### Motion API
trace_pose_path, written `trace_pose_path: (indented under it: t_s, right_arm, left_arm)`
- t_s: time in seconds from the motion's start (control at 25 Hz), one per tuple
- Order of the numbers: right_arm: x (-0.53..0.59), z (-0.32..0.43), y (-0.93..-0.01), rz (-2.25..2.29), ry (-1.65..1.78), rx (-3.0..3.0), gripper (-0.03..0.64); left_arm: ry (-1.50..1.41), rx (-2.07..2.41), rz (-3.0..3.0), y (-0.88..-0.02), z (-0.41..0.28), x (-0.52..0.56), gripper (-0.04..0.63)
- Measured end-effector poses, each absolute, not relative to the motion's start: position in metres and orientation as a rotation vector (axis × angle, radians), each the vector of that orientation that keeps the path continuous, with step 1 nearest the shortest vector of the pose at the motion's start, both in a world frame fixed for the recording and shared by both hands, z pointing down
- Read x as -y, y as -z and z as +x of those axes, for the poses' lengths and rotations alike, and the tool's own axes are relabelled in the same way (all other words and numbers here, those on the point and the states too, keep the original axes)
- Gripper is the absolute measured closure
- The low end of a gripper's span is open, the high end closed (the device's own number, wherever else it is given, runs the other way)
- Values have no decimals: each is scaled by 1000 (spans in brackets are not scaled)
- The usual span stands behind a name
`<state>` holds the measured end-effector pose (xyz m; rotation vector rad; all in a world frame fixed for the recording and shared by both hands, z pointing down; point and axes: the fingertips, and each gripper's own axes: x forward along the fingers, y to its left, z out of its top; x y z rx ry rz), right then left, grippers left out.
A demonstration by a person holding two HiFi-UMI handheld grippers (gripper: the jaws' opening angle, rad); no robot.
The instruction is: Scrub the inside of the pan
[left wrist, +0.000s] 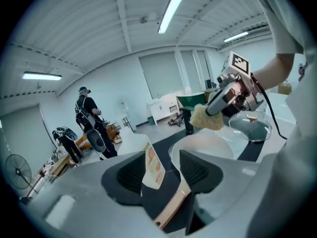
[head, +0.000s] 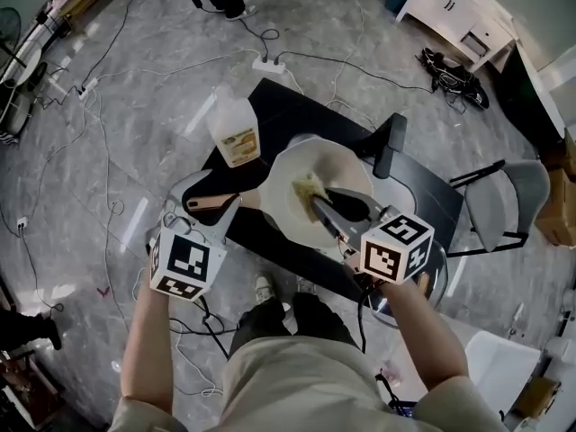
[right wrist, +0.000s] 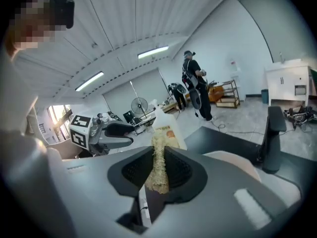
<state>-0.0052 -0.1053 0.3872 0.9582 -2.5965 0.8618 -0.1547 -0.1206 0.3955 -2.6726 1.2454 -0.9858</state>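
Observation:
A cream pan point(head: 340, 171) lies on the black table point(head: 423, 192), its wooden handle point(head: 216, 202) pointing left. My right gripper point(head: 315, 202) reaches into the pan, shut on a yellowish scrub sponge point(head: 308, 189) that rests on the inside. The right gripper view shows the sponge point(right wrist: 159, 167) squeezed between both pads. My left gripper point(head: 205, 208) is at the handle. In the left gripper view the handle point(left wrist: 171, 209) runs between the open jaws, with a gap on its left side. The pan point(left wrist: 208, 145) and sponge point(left wrist: 205, 118) lie just beyond.
A white jug with a label point(head: 236, 133) stands at the table's far left corner, close to the handle. A glass lid point(left wrist: 250, 127) lies right of the pan. A black upright point(head: 389, 145) stands behind the pan. A grey chair point(head: 513, 201) and floor cables point(head: 270, 61) surround the table.

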Motion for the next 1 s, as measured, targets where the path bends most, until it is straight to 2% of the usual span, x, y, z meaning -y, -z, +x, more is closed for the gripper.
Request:
trace_pose_path:
  t_s: [0.32,0.48,0.8,1.0]
  right_arm:
    - [86,21,-289,1187,-532,2723,548]
    - [72,28,-247,1243,-388,2774,548]
    - [39,41,-188,1294,-166,2830,548]
    - [23,45,-175,1313,-48,2810,548]
  left_arm:
    - [652,-1316,-2645,-286,-137,101,439]
    - [501,-1400,-2680,-249,-131,86,447]
    - [377,-1404,-2676,-208,-114,50,488]
    - [324,-1403,-2695,-193,-106,28,489]
